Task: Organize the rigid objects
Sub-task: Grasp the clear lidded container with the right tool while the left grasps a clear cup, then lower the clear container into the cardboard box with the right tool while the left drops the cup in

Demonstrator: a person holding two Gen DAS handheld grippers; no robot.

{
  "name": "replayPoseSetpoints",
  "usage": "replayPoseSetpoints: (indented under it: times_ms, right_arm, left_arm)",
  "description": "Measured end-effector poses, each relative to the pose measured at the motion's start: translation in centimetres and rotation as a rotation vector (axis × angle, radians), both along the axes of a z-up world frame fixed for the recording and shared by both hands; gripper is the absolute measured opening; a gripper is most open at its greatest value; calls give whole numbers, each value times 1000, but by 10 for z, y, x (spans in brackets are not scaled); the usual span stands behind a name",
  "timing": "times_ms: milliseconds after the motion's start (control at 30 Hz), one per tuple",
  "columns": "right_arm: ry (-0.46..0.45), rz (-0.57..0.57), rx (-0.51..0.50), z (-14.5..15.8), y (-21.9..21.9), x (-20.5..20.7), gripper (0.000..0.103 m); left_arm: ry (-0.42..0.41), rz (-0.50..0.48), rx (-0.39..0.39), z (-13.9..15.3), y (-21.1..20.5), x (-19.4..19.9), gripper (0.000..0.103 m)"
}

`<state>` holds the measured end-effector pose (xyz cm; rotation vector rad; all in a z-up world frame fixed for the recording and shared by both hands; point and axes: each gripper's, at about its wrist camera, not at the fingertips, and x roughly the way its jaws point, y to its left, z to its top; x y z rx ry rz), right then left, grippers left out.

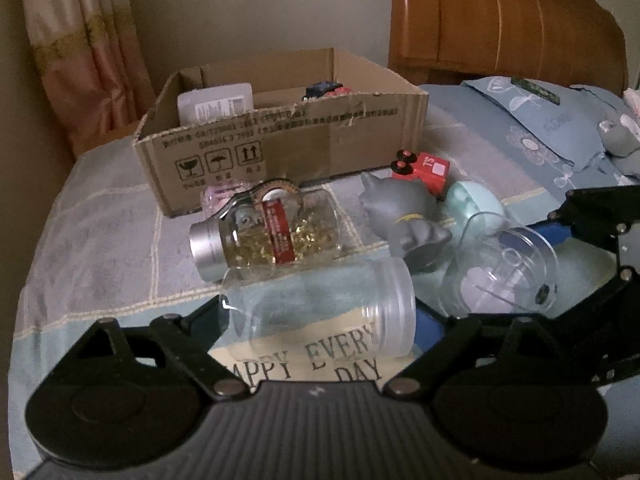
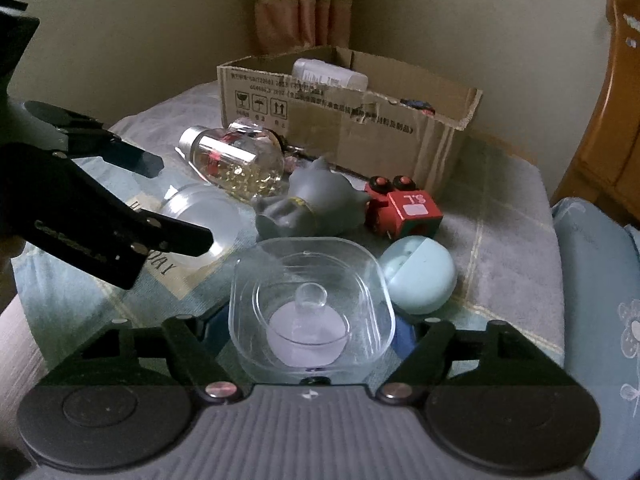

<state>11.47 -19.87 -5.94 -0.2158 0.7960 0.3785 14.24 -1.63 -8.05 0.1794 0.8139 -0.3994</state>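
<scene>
Two grippers work low over the bed. The left gripper (image 1: 320, 316) has a clear jar (image 1: 320, 304) lying on its side between its fingers, which seem to clamp it. The right gripper (image 2: 312, 332) seems to pinch a clear square tub (image 2: 312, 304). The cardboard box (image 1: 280, 140) sits farther back, well apart from both.

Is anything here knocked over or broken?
Yes. The capsule bottle with the silver cap lies on its side on the bed, and so does the clear empty jar in front of it. The grey toy figure has toppled too. The cardboard box has a torn, ragged front edge.
</scene>
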Motion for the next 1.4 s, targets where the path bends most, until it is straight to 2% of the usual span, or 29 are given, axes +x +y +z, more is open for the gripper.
replayPoseSetpoints:
  times_ms: [200,467,733,1133,1400]
  right_arm:
    - [22,4,-6,5,-3,-1,81]
    - [34,29,35,34,-12,-4,81]
    - [-39,55,36,75,-11,11,81]
    - [-127,18,57,126,-14,74,81]
    - [-113,-11,39,130,-5,122,81]
  left_arm:
    - [26,-24,18,8,5,0,91]
    - [56,-65,25,30,13,-4,91]
    - [45,-80,18,62,20,12,91]
    - [-55,-48,35,113,14,81,91]
    - [-49,-27,40,113,1,135,91]
